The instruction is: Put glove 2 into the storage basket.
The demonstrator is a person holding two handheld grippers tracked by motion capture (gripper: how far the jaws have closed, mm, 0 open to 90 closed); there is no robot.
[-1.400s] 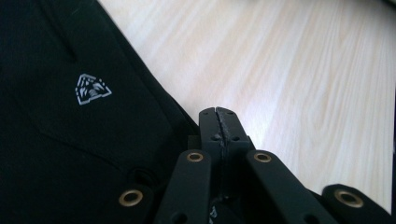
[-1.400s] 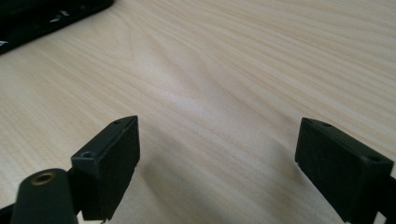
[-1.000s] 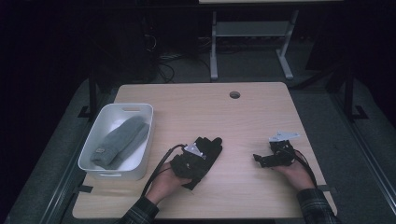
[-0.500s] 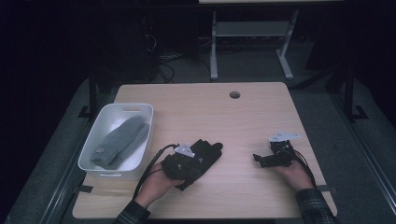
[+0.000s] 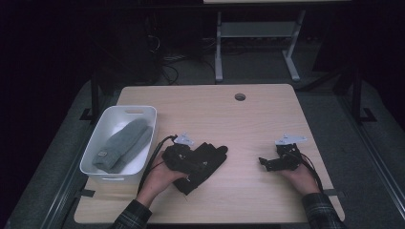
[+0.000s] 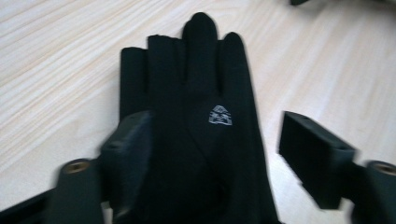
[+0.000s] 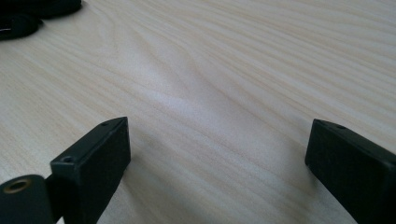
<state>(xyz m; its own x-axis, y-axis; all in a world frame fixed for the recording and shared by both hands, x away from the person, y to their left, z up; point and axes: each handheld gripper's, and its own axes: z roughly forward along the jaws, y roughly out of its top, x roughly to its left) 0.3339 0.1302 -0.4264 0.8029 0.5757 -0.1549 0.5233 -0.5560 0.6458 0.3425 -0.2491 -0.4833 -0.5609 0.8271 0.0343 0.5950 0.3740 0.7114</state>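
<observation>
A black glove [image 6: 196, 116] of smooth, matte knit lies flat on the table [image 5: 229, 119], low and centre-left in the high view. Its fingers point up the frame in the left gripper view, and a small pale woven logo sits on its back. The left gripper [image 5: 191, 160] rests over the glove's cuff end; its blocky black jaws have just been opening and now stand wide. The glove lies between them, the left pad at its edge and the right pad clear of it.

The table is pale wood with fine straight grain and a round hole near its far edge.

The right gripper [image 5: 279, 160], at lower right in the high view, holds its squared jaws wide over bare wood.

At left, a white rounded plastic tub [image 5: 107, 129] holds grey ribbed knitwear [image 5: 124, 143].
</observation>
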